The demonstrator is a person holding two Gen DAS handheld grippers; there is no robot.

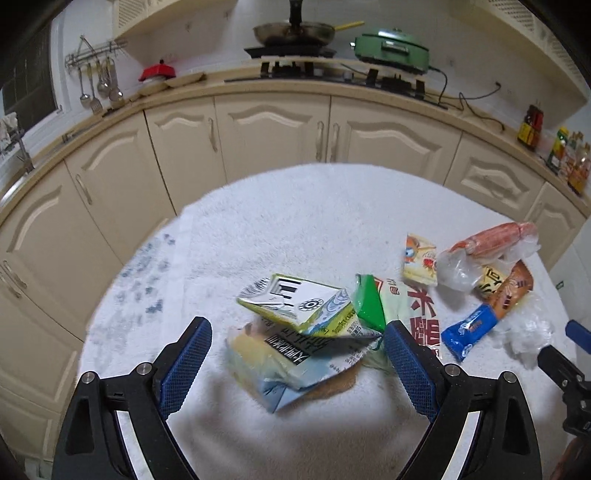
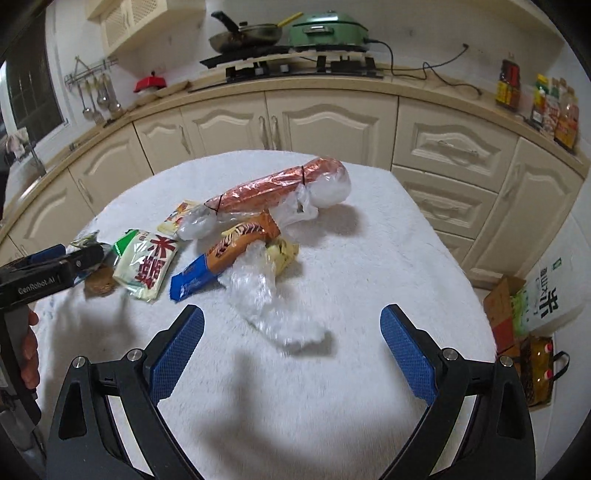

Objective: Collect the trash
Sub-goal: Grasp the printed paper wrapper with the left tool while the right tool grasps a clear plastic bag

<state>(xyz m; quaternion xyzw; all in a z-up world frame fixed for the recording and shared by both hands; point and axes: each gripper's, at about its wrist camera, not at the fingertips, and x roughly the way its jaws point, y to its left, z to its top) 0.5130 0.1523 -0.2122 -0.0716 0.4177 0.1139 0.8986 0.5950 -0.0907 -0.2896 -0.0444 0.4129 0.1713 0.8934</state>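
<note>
A pile of trash lies on a table under a white fluffy cloth (image 1: 295, 221). My left gripper (image 1: 297, 354) is open, its blue pads either side of a green-and-white carton (image 1: 295, 302) and a flattened wrapper (image 1: 288, 373), both blurred, neither pressed. To their right lie a green packet with red characters (image 1: 406, 306), a blue wrapper (image 1: 469, 328) and a red foil roll (image 1: 495, 240). My right gripper (image 2: 293, 332) is open just behind a crumpled clear plastic film (image 2: 266, 295), not touching it. The left gripper (image 2: 55, 269) shows at the left edge, with a hand (image 2: 27, 354) below it.
Cream cabinets (image 1: 273, 129) and a counter with a hob, a pan (image 1: 295, 31) and a green cooker (image 1: 391, 46) stand behind the table. Bottles (image 2: 554, 107) line the counter's right end. On the floor to the table's right stand a cardboard box (image 2: 502, 306) and bags.
</note>
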